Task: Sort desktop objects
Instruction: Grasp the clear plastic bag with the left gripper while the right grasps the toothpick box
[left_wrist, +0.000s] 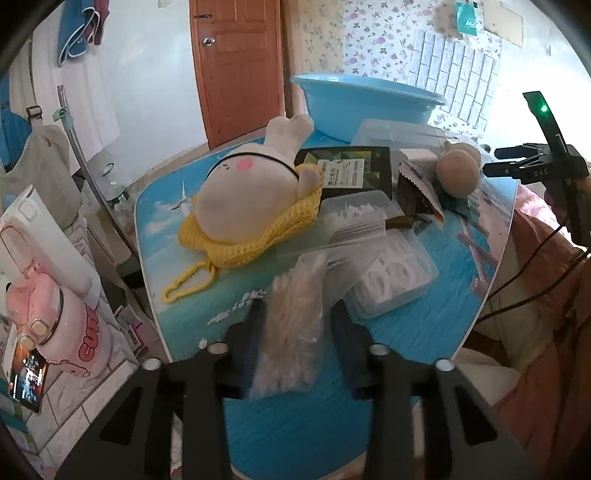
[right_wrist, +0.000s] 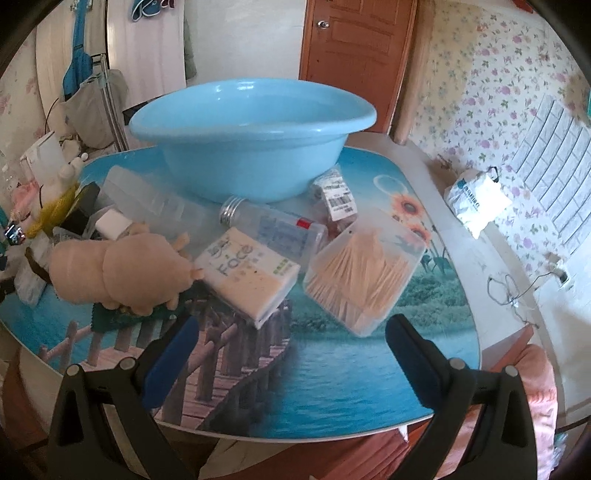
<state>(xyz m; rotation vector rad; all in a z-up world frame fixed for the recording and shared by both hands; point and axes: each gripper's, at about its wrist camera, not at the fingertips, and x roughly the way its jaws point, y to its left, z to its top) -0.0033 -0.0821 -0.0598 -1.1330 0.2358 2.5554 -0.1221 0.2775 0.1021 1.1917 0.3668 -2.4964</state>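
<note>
My left gripper (left_wrist: 298, 314) is shut on a clear bag of cotton swabs (left_wrist: 291, 354), held just above the picture-printed table (left_wrist: 424, 325). Behind it lie a clear plastic box (left_wrist: 384, 273), a white plush rabbit in a yellow net (left_wrist: 243, 192) and a black box (left_wrist: 347, 170). My right gripper (right_wrist: 291, 326) stands wide open over the table's near edge, with nothing between its fingers. Just beyond it are a tissue pack (right_wrist: 247, 273), a clear toothpick box (right_wrist: 365, 269), a beige plush (right_wrist: 122, 269) and a clear bottle (right_wrist: 273, 229). A blue basin (right_wrist: 251, 122) stands at the back.
A barcoded packet (right_wrist: 336, 199) lies beside the basin. A white plastic bag (right_wrist: 476, 199) and thin cables (right_wrist: 513, 291) sit right of the table. A pink cup (left_wrist: 62, 325) and a phone (left_wrist: 26, 376) stand on a low surface to its left.
</note>
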